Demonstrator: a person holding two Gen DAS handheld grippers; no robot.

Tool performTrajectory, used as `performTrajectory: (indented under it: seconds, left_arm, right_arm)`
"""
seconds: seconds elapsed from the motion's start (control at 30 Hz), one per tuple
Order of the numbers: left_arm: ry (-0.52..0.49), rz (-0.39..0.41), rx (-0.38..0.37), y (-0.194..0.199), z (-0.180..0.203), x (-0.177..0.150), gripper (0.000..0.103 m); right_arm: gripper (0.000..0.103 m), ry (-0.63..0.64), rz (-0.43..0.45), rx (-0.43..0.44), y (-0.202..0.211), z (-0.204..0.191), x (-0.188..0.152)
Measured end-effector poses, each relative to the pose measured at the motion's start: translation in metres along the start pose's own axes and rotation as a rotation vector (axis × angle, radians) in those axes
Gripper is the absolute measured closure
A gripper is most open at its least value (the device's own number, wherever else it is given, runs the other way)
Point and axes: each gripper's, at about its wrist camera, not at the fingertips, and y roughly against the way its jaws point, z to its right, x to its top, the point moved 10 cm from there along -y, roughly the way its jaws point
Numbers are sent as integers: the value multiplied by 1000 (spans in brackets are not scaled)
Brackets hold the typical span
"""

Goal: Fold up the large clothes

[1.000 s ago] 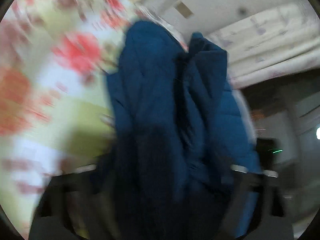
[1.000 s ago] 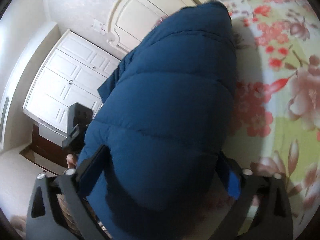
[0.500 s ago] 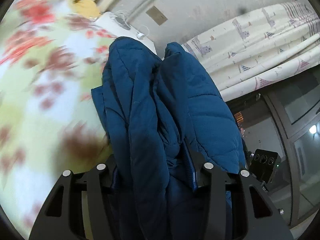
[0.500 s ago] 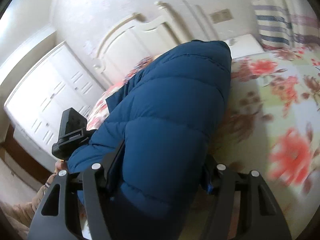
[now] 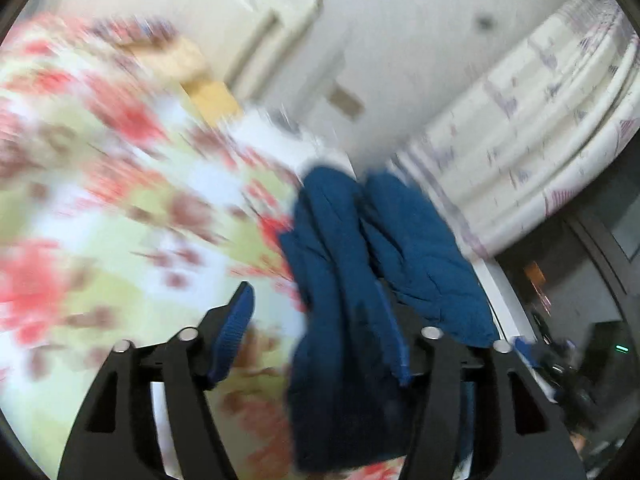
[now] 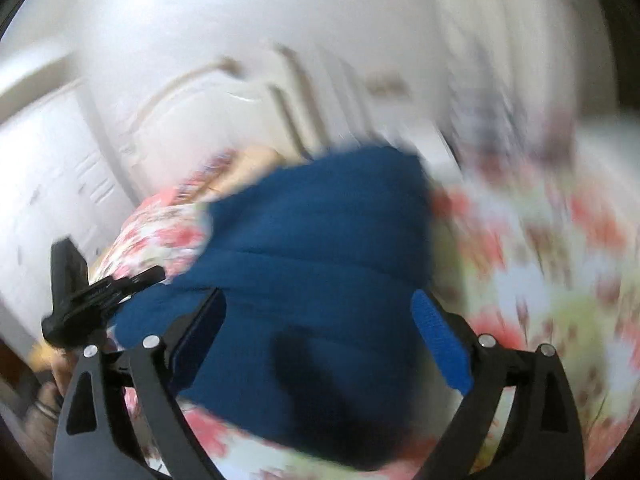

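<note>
A blue puffer jacket lies folded in a bundle on the floral bedspread. My left gripper is open; the jacket lies between its jaws, against the right finger, and the left pad stands clear of it. In the right wrist view the jacket lies flat on the bedspread. My right gripper is open, its blue pads wide apart over the jacket's near edge. Both views are motion-blurred.
A white headboard and white wardrobe stand behind the bed. A patterned curtain hangs at the right. The left gripper shows in the right wrist view at the left. Pillows lie at the bed's head.
Both grippers have opened and let go of the jacket, which now rests on the bed. Both cameras have tilted and pulled back, so the jacket looks smaller.
</note>
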Motion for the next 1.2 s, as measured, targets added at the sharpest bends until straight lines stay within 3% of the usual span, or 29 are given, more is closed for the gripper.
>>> performTrajectory:
  seconds: [0.03,0.17,0.2,0.27,0.3,0.37,0.5,0.57,0.67,0.8,0.9,1.0,1.1,1.2]
  left_arm:
    - [8,45,25,15,-5,2,24]
    - [-1,134,97,59,-11,6,24]
    - [-26,149,124,72,-11,6,21]
    - [-89,167,198,94,-11,7,9]
    - [-123,172,224,102,-10,7,9]
    - [-182,172,268,116,-8,4,8]
    - [-259,142,313,123,3,-7,8]
    - [-282,117,323,122,12,-14,8]
    - [-318,109,319,123,26,-24,4]
    - [-369,117,319,121,48,-33,4]
    - [-425,107,316,115,71,-43,4]
    - [-485,109,311,114,94,-53,4]
    - [-544,134,323,118,115,-62,4]
    - [-596,156,320,122,138,-72,4]
  right_arm:
    - [9,90,18,3,1,-27,1]
    - [12,401,5,-82,-36,-117,-8]
    - [15,435,-16,-92,-51,-129,-14]
    - [16,527,-155,-151,-91,-145,-48]
    - [15,582,-175,-212,-103,-145,-62]
    - [15,656,-131,-287,-111,-148,-75]
    - [14,654,-127,-274,-114,-147,-73]
    - [15,633,-111,-219,-102,-145,-73]
    - [17,446,-47,-113,-56,-129,-48]
    - [16,245,68,-150,-2,-68,-28]
    - [14,198,-69,-196,-11,-24,-57]
    - [14,193,-68,-181,10,-15,-74]
    - [14,179,3,-148,48,-23,-76]
    - [5,190,72,-155,94,-33,-72]
